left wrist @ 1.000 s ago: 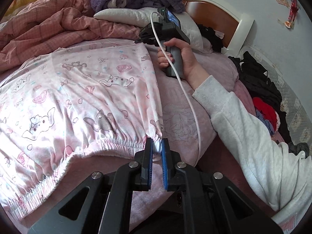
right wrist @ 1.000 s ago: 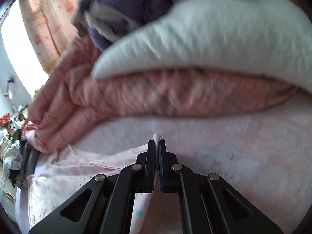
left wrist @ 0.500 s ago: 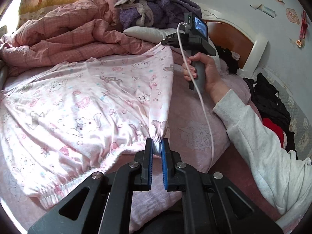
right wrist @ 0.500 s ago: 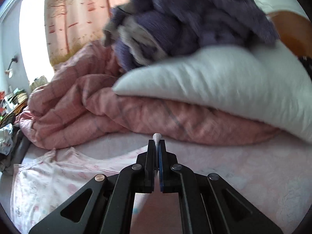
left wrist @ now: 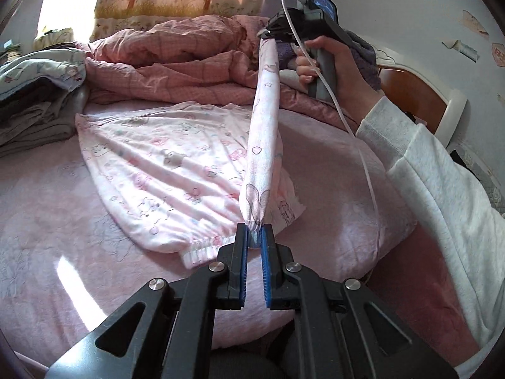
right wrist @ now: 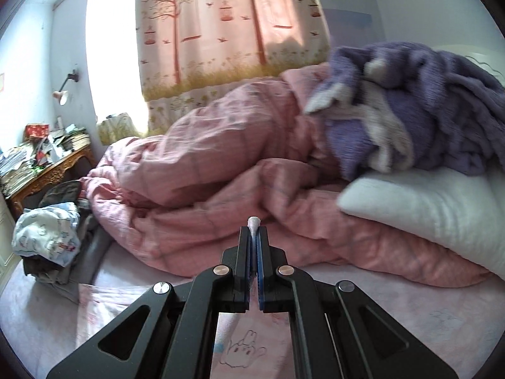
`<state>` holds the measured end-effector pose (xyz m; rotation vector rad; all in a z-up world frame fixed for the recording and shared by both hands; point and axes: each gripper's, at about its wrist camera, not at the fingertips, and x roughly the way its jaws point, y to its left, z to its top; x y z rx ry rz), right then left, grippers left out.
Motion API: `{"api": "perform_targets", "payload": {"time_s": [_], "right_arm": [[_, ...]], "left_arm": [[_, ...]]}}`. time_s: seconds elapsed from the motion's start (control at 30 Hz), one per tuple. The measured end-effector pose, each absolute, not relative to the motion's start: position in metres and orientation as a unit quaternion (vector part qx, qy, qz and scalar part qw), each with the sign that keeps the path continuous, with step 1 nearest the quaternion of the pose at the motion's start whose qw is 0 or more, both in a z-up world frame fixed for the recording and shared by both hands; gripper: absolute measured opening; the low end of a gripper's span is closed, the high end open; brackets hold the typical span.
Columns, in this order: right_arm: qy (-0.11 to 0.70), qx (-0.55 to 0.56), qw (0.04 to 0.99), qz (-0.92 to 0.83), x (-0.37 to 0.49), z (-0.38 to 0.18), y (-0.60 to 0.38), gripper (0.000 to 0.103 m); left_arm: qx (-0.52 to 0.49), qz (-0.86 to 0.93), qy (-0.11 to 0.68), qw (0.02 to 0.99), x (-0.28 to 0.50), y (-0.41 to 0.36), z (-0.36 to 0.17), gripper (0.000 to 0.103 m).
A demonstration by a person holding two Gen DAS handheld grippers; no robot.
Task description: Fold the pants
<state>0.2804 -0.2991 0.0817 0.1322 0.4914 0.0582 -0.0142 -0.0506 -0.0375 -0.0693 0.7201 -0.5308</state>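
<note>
**A:** What is each tool doing?

**B:** The left gripper [left wrist: 253,239] is pinching the gathered waistband corner of the pants [left wrist: 176,161]; its jaws are narrowed onto the fabric, with only the bunched cloth between them. The right gripper [left wrist: 268,33], seen far across in the left wrist view, is clamping the other end of the same edge, and in its own view its jaws are almost together with a white tip of cloth poking out above them.

**A:** And where are the pants lying?

**B:** Mostly they are spreading over the pink bed sheet [left wrist: 47,227], left of the lifted edge. That edge is stretching taut in the air between the two tools, from near to far. The pink quilt [left wrist: 176,60] is bunching up along the far side, with a pile of clothes [left wrist: 38,94] at the far left.

**A:** So which step is this?

**B:** I'm judging it as the lengthwise fold, one leg going over the other. Next, both tools would need to be travelling left together, keeping the edge tight, and laying it along the opposite side before letting go.
</note>
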Motion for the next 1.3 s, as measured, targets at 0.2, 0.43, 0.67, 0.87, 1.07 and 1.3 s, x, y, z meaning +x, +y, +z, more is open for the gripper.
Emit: {"api": "perform_targets", "payload": {"time_s": [0.2,0.43,0.67,0.87,1.07,1.3], "right_arm": [[0.258,0.069,0.960,0.087,0.312,0.079,-0.208,0.003],[0.290,0.039,0.947,0.131,0.339,0.043,-0.103,0.003],[0.332,0.007,0.918,0.216,0.337,0.005,-0.034,0.003],[0.343,0.009,0.897,0.278,0.330,0.001,-0.003,0.003],[0.355,0.013,0.882,0.311,0.333,-0.001,0.024,0.003],[0.386,-0.038,0.881,0.272,0.332,-0.033,0.032,0.055]], "left_arm": [[-0.037,-0.231,0.353,0.906,-0.018,-0.025,-0.054,0.007],[-0.078,-0.244,0.393,0.883,-0.023,-0.005,-0.085,0.000],[-0.071,-0.221,0.373,0.898,-0.036,0.011,-0.080,0.000],[-0.079,-0.178,0.373,0.907,-0.030,0.035,-0.082,0.000],[-0.101,-0.144,0.373,0.911,-0.018,0.061,-0.083,0.000],[-0.094,-0.104,0.369,0.919,-0.011,0.076,-0.076,0.000]]}}
